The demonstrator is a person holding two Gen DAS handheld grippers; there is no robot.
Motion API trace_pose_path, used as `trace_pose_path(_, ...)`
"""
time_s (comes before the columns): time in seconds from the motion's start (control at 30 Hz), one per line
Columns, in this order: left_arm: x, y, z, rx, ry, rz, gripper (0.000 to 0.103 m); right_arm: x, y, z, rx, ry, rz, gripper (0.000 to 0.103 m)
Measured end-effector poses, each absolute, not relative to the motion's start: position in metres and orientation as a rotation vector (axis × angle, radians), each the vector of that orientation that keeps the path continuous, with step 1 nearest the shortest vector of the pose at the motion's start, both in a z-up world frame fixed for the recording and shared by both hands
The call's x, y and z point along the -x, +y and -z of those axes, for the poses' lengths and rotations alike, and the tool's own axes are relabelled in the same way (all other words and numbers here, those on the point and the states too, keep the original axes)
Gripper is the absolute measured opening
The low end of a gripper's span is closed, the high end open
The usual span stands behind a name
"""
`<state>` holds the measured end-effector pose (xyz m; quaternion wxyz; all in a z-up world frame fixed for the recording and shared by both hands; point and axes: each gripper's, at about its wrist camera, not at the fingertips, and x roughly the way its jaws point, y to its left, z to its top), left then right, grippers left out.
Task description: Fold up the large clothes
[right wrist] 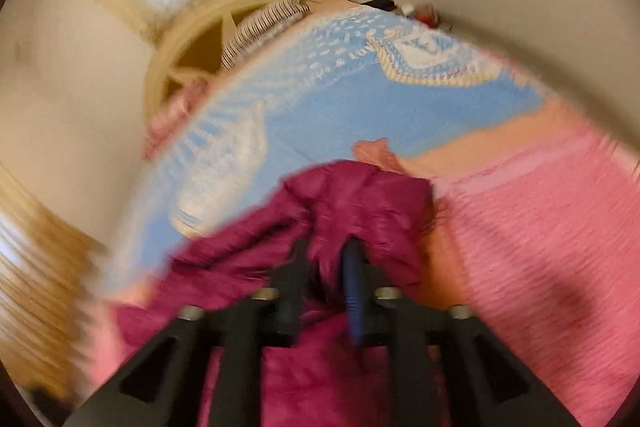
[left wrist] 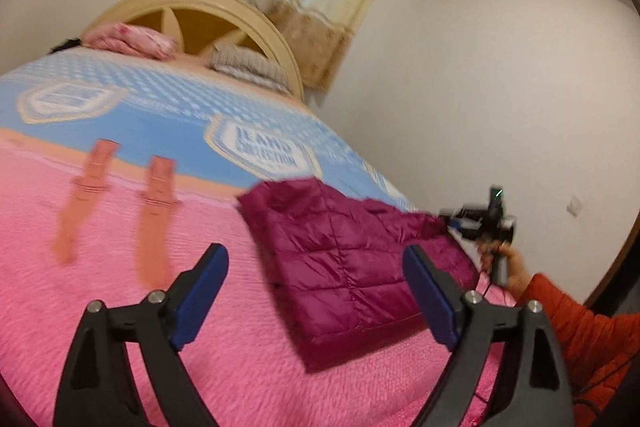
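A magenta quilted puffer jacket (left wrist: pixel 340 267) lies partly folded on the pink bedspread (left wrist: pixel 120 307). My left gripper (left wrist: pixel 316 263) is open and empty, held above the bed with the jacket's near edge between its spread fingers. My right gripper (left wrist: pixel 452 221) shows in the left wrist view at the jacket's far right side. In the blurred right wrist view the right gripper (right wrist: pixel 326 251) is shut on a bunch of the jacket (right wrist: pixel 360 203) and holds it off the bed.
The bed has a blue patterned blanket (left wrist: pixel 160 115) further back, pillows (left wrist: pixel 132 41) and a cream headboard (left wrist: pixel 224 7). Two orange shapes (left wrist: pixel 156 211) are printed on the bedspread. A white wall (left wrist: pixel 500 87) is to the right. An orange sleeve (left wrist: pixel 592 331) is at lower right.
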<state>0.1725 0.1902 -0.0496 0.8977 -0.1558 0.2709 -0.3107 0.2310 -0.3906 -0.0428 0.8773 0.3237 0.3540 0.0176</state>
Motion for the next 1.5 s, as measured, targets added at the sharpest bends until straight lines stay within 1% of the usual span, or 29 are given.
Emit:
trace_pose_path(0.03, -0.184, 0.178, 0.053, 0.307, 0.582, 0.651, 0.091, -0.224, -0.398, 0.037, -0.733, 0.687, -0.073, 0.057)
trace_pose_path(0.07, -0.191, 0.170, 0.056, 0.297, 0.599, 0.657, 0.092, -0.216, -0.405, 0.028, -0.758, 0.637, -0.087, 0.075)
trace_pose_path(0.1, -0.202, 0.161, 0.059, 0.287, 0.618, 0.662, 0.092, -0.209, -0.407, 0.019, -0.758, 0.605, -0.091, 0.081)
trace_pose_path(0.17, -0.220, 0.148, 0.066, 0.278, 0.641, 0.669, 0.092, -0.198, -0.409, 0.002, -0.704, 0.580, -0.115, 0.082)
trace_pose_path(0.23, -0.237, 0.140, 0.075, 0.287, 0.662, 0.666, 0.093, -0.193, -0.402, -0.007, -0.581, 0.609, -0.109, 0.082)
trace_pose_path(0.27, -0.248, 0.137, 0.079, 0.298, 0.675, 0.658, 0.095, -0.194, -0.394, -0.007, -0.482, 0.647, -0.093, 0.082)
trace_pose_path(0.37, -0.270, 0.131, 0.092, 0.350, 0.718, 0.653, 0.096, -0.205, -0.370, 0.010, -0.241, 0.765, -0.035, 0.082)
trace_pose_path(0.5, -0.289, 0.120, 0.111, 0.401, 0.804, 0.698, 0.096, -0.231, -0.356, 0.044, -0.179, 0.851, -0.061, 0.082)
trace_pose_path(0.6, -0.291, 0.113, 0.114, 0.375, 0.811, 0.716, 0.096, -0.253, -0.343, 0.066, -0.113, 0.891, -0.066, 0.082)
trace_pose_path(0.63, -0.292, 0.110, 0.113, 0.363, 0.809, 0.725, 0.096, -0.258, -0.338, 0.071, -0.083, 0.895, -0.072, 0.080)
trace_pose_path(0.67, -0.292, 0.108, 0.112, 0.361, 0.808, 0.734, 0.096, -0.260, -0.333, 0.075, -0.051, 0.889, -0.066, 0.062)
trace_pose_path(0.7, -0.293, 0.104, 0.112, 0.364, 0.812, 0.754, 0.096, -0.261, -0.329, 0.077, -0.016, 0.885, -0.043, 0.037)
trace_pose_path(0.77, -0.295, 0.099, 0.113, 0.359, 0.831, 0.777, 0.096, -0.255, -0.326, 0.076, -0.002, 0.861, -0.014, 0.024)
trace_pose_path(0.8, -0.294, 0.097, 0.112, 0.353, 0.830, 0.775, 0.093, -0.250, -0.326, 0.073, -0.004, 0.835, 0.004, 0.018)
trace_pose_path(0.83, -0.291, 0.095, 0.111, 0.340, 0.818, 0.769, 0.091, -0.245, -0.326, 0.070, -0.004, 0.817, 0.017, 0.015)
trace_pose_path(0.87, -0.289, 0.094, 0.110, 0.335, 0.807, 0.763, 0.079, -0.238, -0.325, 0.066, 0.000, 0.791, 0.032, 0.013)
trace_pose_path(0.9, -0.287, 0.095, 0.109, 0.337, 0.796, 0.755, 0.059, -0.229, -0.323, 0.061, 0.008, 0.762, 0.047, 0.012)
trace_pose_path(0.93, -0.284, 0.096, 0.109, 0.354, 0.792, 0.759, 0.046, -0.222, -0.320, 0.056, 0.018, 0.737, 0.060, 0.012)
trace_pose_path(0.97, -0.283, 0.097, 0.109, 0.368, 0.796, 0.763, 0.016, -0.211, -0.317, 0.050, 0.033, 0.703, 0.073, 0.012)
trace_pose_path(1.0, -0.278, 0.097, 0.108, 0.372, 0.800, 0.761, 0.011, -0.200, -0.313, 0.044, 0.048, 0.672, 0.085, 0.012)
trace_pose_path(1.17, -0.243, 0.088, 0.082, 0.261, 0.698, 0.723, 0.009, -0.166, -0.298, 0.008, 0.095, 0.555, 0.100, 0.012)
trace_pose_path(1.27, -0.243, 0.086, 0.054, 0.248, 0.650, 0.687, 0.009, -0.162, -0.291, -0.025, 0.113, 0.472, 0.094, 0.011)
trace_pose_path(1.4, -0.274, 0.084, 0.020, 0.276, 0.615, 0.585, 0.009, -0.195, -0.291, -0.063, 0.126, 0.404, 0.112, 0.011)
trace_pose_path(1.5, -0.311, 0.071, 0.016, 0.262, 0.629, 0.498, 0.009, -0.245, -0.304, -0.060, 0.114, 0.450, 0.158, 0.011)
